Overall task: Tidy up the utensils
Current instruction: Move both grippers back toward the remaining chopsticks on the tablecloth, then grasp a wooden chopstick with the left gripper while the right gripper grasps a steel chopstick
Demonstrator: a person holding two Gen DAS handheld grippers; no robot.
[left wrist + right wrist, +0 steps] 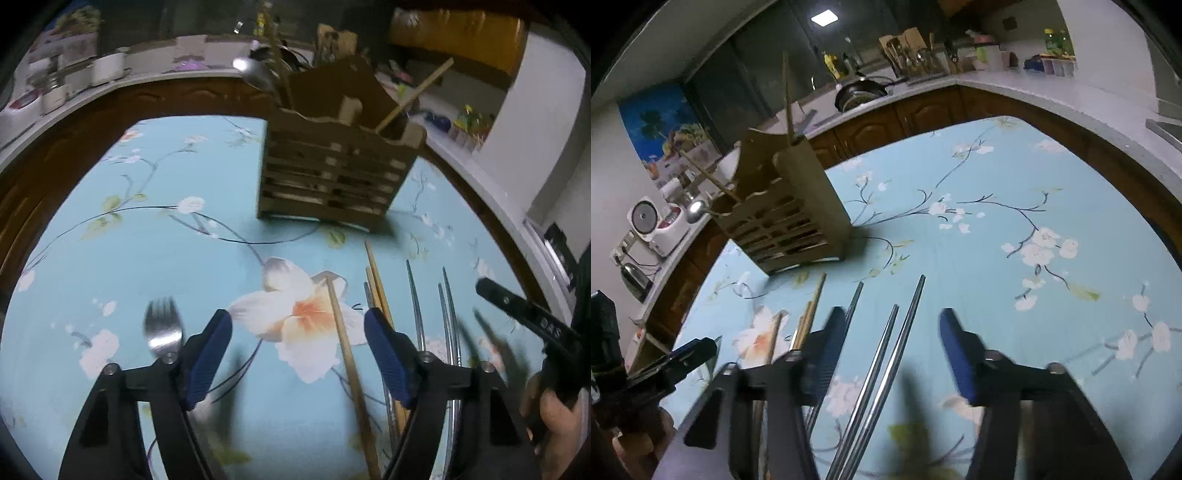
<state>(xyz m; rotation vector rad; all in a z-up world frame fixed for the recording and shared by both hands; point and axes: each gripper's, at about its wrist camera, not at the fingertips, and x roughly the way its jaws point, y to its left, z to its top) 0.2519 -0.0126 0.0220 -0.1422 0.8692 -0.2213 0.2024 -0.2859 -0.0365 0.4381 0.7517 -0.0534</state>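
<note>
The right hand-held gripper (524, 314) bears faint, blurred characters, none clearly readable.

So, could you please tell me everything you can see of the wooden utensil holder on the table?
The wooden utensil holder stands upright on the blue flowered tablecloth, beyond the loose chopsticks. It looks like light brown wood: a slatted front with gaps, solid side walls, a scalloped top rim and a taller back panel. A wooden chopstick leans out of one compartment, and a metal spoon rises from another. Neither hand-held gripper touches it.
</note>
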